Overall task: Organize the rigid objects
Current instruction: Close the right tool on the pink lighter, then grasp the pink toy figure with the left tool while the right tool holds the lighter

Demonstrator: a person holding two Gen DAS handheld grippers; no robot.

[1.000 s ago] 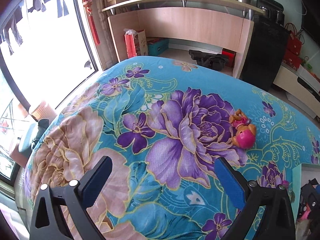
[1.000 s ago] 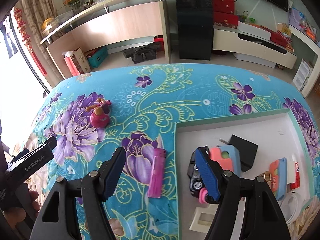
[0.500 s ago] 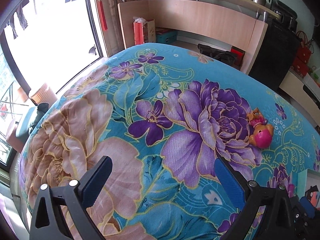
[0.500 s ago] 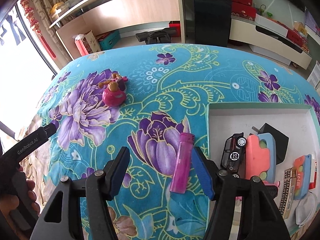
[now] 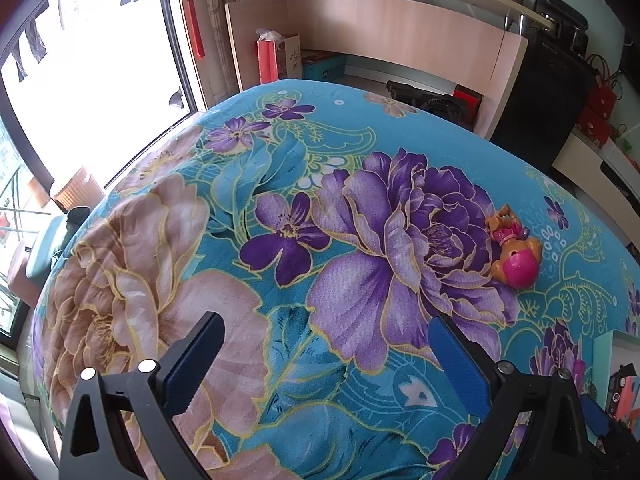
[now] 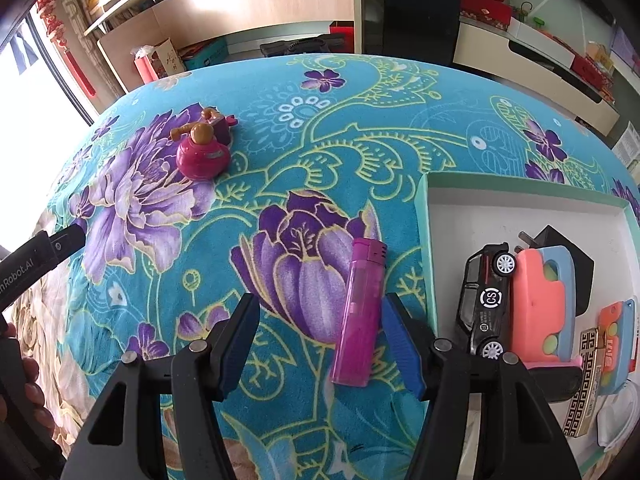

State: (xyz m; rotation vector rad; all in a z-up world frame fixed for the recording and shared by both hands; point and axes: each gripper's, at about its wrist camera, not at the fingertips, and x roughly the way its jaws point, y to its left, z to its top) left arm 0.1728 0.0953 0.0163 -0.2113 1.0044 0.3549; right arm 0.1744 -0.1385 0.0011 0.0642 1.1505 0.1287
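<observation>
Over the turquoise flowered blanket (image 6: 304, 152) my right gripper (image 6: 320, 340) is closing, its jaws straddling the translucent pink plastic lighter (image 6: 360, 312) lying just left of the white tray (image 6: 444, 216) without pressing it, while my left gripper (image 5: 326, 356) hangs wide apart, empty.

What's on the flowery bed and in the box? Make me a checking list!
Surface: flowered blanket.
Job's things: pink lighter on the blanket beside the box; pink toy farther off; toy car, foam blocks and black plug in the box.
Clutter: nothing seen.
Grippers: right gripper closing, lighter between its jaws, untouched; left gripper open, empty.
Cables: nothing seen.
Surroundings: wooden desk, window.
</observation>
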